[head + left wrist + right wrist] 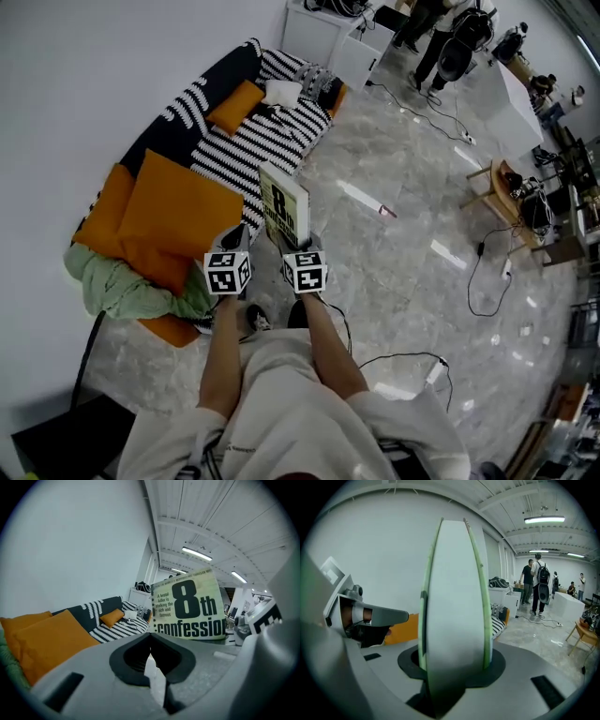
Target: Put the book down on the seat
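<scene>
A pale green book with large black print on its cover stands upright in my right gripper, which is shut on its lower edge. The right gripper view looks straight at its page edges. In the left gripper view the cover faces me from the right. My left gripper is just left of the book, apart from it, with its jaws together and nothing in them. The black-and-white striped sofa seat lies ahead and to the left of both grippers.
Two big orange cushions and a green blanket cover the sofa's near end; a small orange cushion lies farther along. White cabinets stand beyond it. People, a wooden stool and floor cables are off to the right.
</scene>
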The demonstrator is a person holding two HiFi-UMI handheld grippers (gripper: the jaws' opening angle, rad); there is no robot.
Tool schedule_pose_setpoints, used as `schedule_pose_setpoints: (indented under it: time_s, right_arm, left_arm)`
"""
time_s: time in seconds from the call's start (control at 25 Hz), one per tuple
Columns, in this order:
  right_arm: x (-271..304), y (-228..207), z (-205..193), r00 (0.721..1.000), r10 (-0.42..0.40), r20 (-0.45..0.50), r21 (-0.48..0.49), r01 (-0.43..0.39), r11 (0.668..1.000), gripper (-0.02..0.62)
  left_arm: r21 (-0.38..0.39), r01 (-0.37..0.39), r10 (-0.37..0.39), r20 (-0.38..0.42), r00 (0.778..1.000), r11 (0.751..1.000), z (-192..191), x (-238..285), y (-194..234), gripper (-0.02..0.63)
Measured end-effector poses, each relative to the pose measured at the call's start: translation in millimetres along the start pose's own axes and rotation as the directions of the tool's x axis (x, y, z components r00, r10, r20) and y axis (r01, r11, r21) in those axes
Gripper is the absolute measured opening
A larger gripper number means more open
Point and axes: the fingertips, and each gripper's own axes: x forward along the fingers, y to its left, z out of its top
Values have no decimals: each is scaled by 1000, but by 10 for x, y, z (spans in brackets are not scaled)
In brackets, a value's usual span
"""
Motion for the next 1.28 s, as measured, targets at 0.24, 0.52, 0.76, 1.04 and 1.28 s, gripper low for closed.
schedule_pose_setpoints:
  time_s: [0.24,0.52,0.76,1.04,1.28]
  right_arm:
    - [5,51,-67,1000,-13,-9,27,13,1000,160]
    - [174,-9,-118,999,18,-48,38,-16,999,160]
    - [221,-61,28,999,26,-38,67,-24,997,160]
    - [364,-26,-12,995,59,-79,74,-54,996,160]
    - [446,-138,73,996,50,-68,95,-44,995,160]
  left_arm:
    - [-11,10,-10,-14,1000,1000,-95,-55,55,9]
    - [-34,17,-18,-10,1000,999,-21,13,90,9]
    - [-19,5,-4,14,1000,1000,135,11,105,9]
    - [-11,21,-21,-12,1000,1000,136,170,73,9]
    - [9,21,-21,-39,999,1000,184,336,110,9]
